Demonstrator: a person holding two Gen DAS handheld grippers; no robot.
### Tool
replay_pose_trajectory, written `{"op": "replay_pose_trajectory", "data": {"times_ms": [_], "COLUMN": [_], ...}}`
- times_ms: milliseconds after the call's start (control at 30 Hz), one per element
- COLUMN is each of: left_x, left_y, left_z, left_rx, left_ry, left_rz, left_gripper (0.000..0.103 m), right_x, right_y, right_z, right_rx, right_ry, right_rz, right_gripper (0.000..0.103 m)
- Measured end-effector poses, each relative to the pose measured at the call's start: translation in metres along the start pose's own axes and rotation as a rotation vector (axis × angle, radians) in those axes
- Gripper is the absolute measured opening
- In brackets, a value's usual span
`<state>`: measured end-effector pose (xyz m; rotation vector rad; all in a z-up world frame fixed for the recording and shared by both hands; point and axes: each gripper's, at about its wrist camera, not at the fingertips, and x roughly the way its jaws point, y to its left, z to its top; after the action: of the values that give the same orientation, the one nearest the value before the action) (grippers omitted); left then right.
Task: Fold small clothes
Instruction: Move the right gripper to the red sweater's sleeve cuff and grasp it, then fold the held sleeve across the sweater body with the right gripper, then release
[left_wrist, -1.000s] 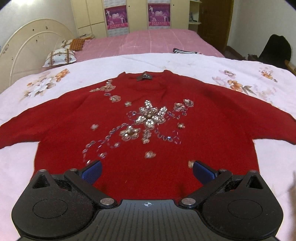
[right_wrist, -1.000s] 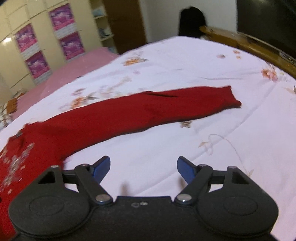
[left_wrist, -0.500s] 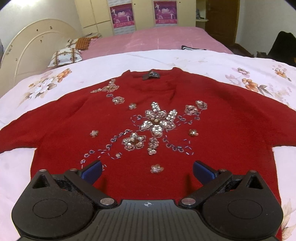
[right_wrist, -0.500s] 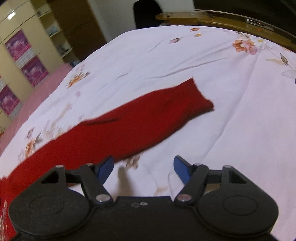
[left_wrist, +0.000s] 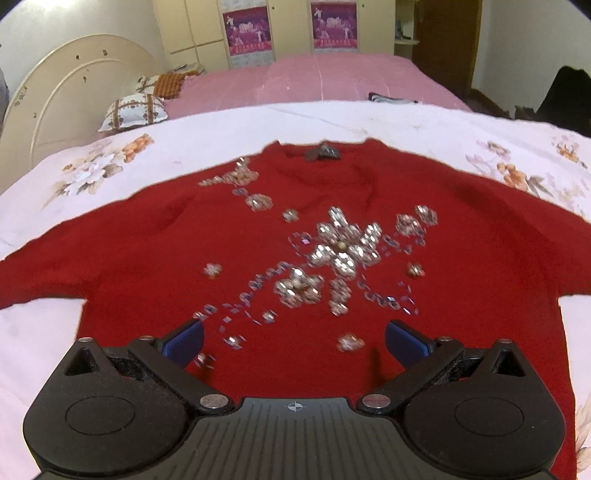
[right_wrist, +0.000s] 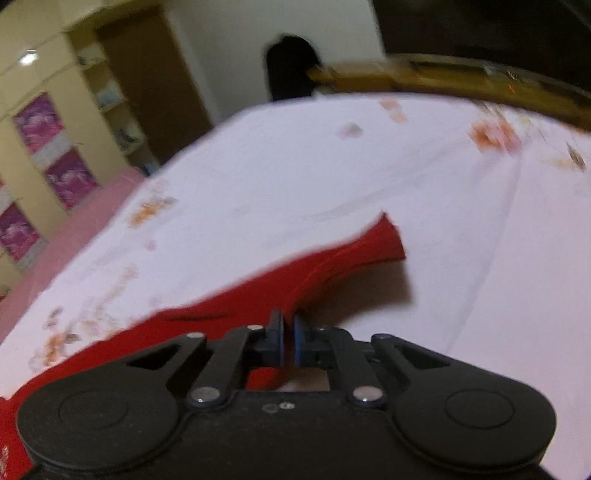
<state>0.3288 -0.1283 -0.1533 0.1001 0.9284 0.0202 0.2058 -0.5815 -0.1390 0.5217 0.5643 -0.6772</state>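
Right claw (right_wrist: 289, 341) clamped on sleeve (right_wrist: 332, 258) edge, cuff at 1 o'clock, ready to fold inward. Left claw (left_wrist: 294, 341) apart, hovering over sweater (left_wrist: 147, 258) hem, spread flat on bed (left_wrist: 332, 122).

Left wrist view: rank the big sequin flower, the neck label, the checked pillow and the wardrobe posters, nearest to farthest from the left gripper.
From the left gripper:
1. Big sequin flower, centre of the red sweater.
2. Neck label, at the collar.
3. Checked pillow, far left.
4. Wardrobe posters, back wall.
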Motion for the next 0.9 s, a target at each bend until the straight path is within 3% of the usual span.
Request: {"op": "replay_pose_trajectory", "data": {"times_ms": [167, 267, 433, 500, 567, 633, 667, 700, 767, 900], "left_x": [-0.007, -0.011, -0.003, 0.006, 0.017, 0.032, 0.038, 0.042, 0.052, 0.064], "left_y": [0.029, 0.054, 0.100, 0.114, 0.124, 0.128, 0.127, 0.126, 0.123, 0.109], "left_z": [0.012, 0.018, 0.023, 0.023, 0.022, 0.020, 0.020, 0.019, 0.020, 0.023], "left_rx": [-0.031, -0.057, -0.097, -0.095, -0.090, -0.097, -0.097, -0.099, -0.129, -0.181], "left_ry": [-0.019, -0.034, -0.023, -0.013, 0.021, 0.063, 0.075, 0.084, 0.103, 0.138], "left_rz": [-0.029, -0.053, -0.104, -0.124, -0.174, -0.223, -0.237, -0.260, -0.321, -0.442], "left_gripper": [0.103, 0.103, 0.103, 0.103, 0.103, 0.103, 0.103, 0.103, 0.103, 0.103], "right_x": [-0.034, -0.061, -0.098, -0.106, -0.103, -0.091, -0.087, -0.084, -0.088, -0.107], "right_y": [0.067, 0.127, 0.232, 0.267, 0.295, 0.317, 0.323, 0.330, 0.331, 0.315], "right_z": [-0.005, -0.024, -0.094, -0.130, -0.164, -0.194, -0.209, -0.219, -0.226, -0.205], "right_rx": [-0.178, -0.292, -0.433, -0.470, -0.508, -0.554, -0.584, -0.610, -0.632, -0.618], "right_ry": [-0.068, -0.066, 0.048, 0.110, 0.175, 0.261, 0.293, 0.315, 0.301, 0.237], "right_rz": [0.158, 0.310, 0.570, 0.633, 0.651, 0.650, 0.629, 0.606, 0.600, 0.620], "right_gripper": [0.005, 0.005, 0.005, 0.005, 0.005, 0.012, 0.026, 0.033, 0.043, 0.048]}}
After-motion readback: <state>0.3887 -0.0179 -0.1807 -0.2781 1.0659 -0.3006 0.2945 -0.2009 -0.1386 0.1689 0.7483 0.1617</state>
